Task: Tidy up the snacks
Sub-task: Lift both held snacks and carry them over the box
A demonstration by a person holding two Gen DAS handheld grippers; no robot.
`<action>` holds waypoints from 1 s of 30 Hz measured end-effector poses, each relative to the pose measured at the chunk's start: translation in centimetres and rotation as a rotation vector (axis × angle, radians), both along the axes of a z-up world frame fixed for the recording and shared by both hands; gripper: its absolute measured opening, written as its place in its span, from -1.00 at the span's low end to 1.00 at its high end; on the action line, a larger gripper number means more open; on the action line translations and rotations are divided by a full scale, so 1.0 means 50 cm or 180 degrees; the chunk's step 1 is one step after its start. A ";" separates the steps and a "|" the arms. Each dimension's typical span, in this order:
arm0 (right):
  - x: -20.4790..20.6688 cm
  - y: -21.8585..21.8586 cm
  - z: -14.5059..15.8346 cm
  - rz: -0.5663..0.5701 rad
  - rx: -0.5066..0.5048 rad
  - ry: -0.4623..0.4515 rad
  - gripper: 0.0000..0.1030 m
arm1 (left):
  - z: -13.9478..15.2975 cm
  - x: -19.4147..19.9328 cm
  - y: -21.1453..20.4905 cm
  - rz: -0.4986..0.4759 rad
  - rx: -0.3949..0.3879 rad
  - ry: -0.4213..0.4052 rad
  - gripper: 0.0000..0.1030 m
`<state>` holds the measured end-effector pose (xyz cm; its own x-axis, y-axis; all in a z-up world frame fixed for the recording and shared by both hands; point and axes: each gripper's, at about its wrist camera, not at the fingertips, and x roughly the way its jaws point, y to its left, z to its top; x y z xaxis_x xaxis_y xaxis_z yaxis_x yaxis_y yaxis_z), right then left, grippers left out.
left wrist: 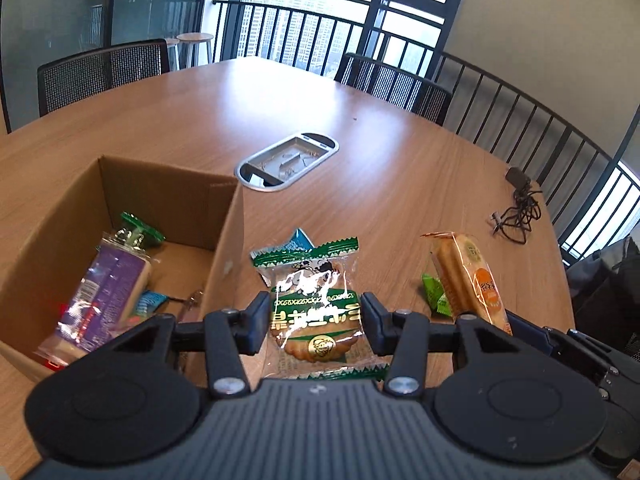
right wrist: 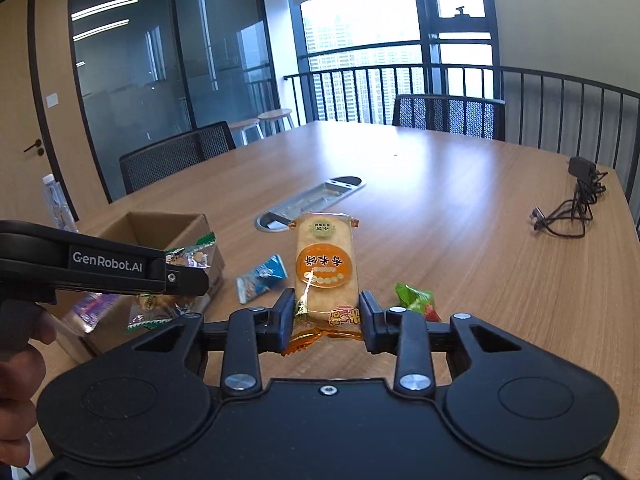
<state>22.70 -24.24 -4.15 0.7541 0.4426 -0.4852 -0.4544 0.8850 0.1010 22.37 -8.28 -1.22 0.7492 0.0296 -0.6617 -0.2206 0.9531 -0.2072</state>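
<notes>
On the left wrist view, first:
left tongs (left wrist: pixel 315 320): clamped on a green-and-clear biscuit packet (left wrist: pixel 314 300), both pads pressed on its sides, packet raised over the tabletop (left wrist: pixel 400 184)
cardboard box (left wrist: pixel 230 248): open, just left of the held packet; inside lie a purple-wrapped snack (left wrist: pixel 106 288), a green packet end (left wrist: pixel 140 230) behind it and a small blue packet (left wrist: pixel 150 302) near the front
blue sachet (left wrist: pixel 299 240): only its tip shows behind the held packet
orange rice-cracker pack (left wrist: pixel 466 280): off to the right, raised, its lower end between the right tongs (left wrist: pixel 520 332)
green candy wrappers (left wrist: pixel 436 294): on the tabletop just left of that pack
cable port (left wrist: pixel 288 162): oval metal hatch mid-tabletop
black cable (left wrist: pixel 518 212): coiled near the far right edge

Right wrist view:
right tongs (right wrist: pixel 326 316): closed on the orange rice-cracker pack (right wrist: pixel 326 268), gripping its lower end; pack stands upright, clear of the tabletop (right wrist: pixel 460 220)
left tongs (right wrist: pixel 182 276): seen from the side at left, a hand (right wrist: pixel 16 364) on the handle, the biscuit packet (right wrist: pixel 156 306) in their grip, in front of the cardboard box (right wrist: pixel 168 226)
blue sachet (right wrist: pixel 262 278): flat on the tabletop between box and held pack
green candy wrappers (right wrist: pixel 416 300): just right of the tongs
black cable (right wrist: pixel 572 208): with its adapter, far right
</notes>
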 end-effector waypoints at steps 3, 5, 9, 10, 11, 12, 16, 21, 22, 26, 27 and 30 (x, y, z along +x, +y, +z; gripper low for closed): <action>-0.012 0.016 0.018 0.0064 0.0024 -0.0055 -0.37 | 0.021 -0.016 0.016 0.0021 0.0022 -0.0094 -0.08; -0.020 0.028 0.028 0.0127 0.0051 -0.0088 -0.37 | 0.031 -0.026 0.029 0.0054 0.0014 -0.0135 -0.08; -0.032 0.058 0.045 0.0230 0.0081 -0.0136 -0.37 | 0.045 -0.041 0.061 0.0128 0.0007 -0.0197 -0.08; -0.034 0.066 0.048 0.0257 0.0091 -0.0142 -0.37 | 0.047 -0.044 0.071 0.0149 0.0002 -0.0208 -0.08; -0.035 0.072 0.051 0.0278 0.0101 -0.0149 -0.37 | 0.050 -0.048 0.081 0.0173 -0.0008 -0.0217 -0.08; -0.037 0.080 0.054 0.0306 0.0112 -0.0153 -0.37 | 0.051 -0.051 0.090 0.0191 -0.0014 -0.0227 -0.08; -0.040 0.110 0.060 0.0384 0.0116 -0.0146 -0.37 | 0.053 -0.062 0.134 0.0282 -0.0019 -0.0259 -0.08; -0.046 0.140 0.061 0.0479 0.0097 -0.0134 -0.37 | 0.045 -0.072 0.193 0.0417 -0.0068 -0.0268 -0.08; -0.047 0.146 0.061 0.0499 0.0091 -0.0126 -0.37 | 0.043 -0.074 0.204 0.0438 -0.0077 -0.0264 -0.08; -0.053 0.171 0.059 0.0584 0.0063 -0.0117 -0.37 | 0.033 -0.080 0.240 0.0518 -0.0121 -0.0253 -0.08; -0.055 0.179 0.059 0.0609 0.0051 -0.0112 -0.37 | 0.028 -0.079 0.249 0.0535 -0.0128 -0.0245 -0.08; -0.061 0.199 0.058 0.0666 -0.0001 -0.0112 -0.37 | 0.014 -0.080 0.271 0.0569 -0.0154 -0.0208 -0.08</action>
<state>19.62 -14.29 -1.27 0.6621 0.5912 -0.4605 -0.6317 0.7709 0.0816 18.37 5.24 -0.50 0.7763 0.1355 -0.6156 -0.3700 0.8886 -0.2711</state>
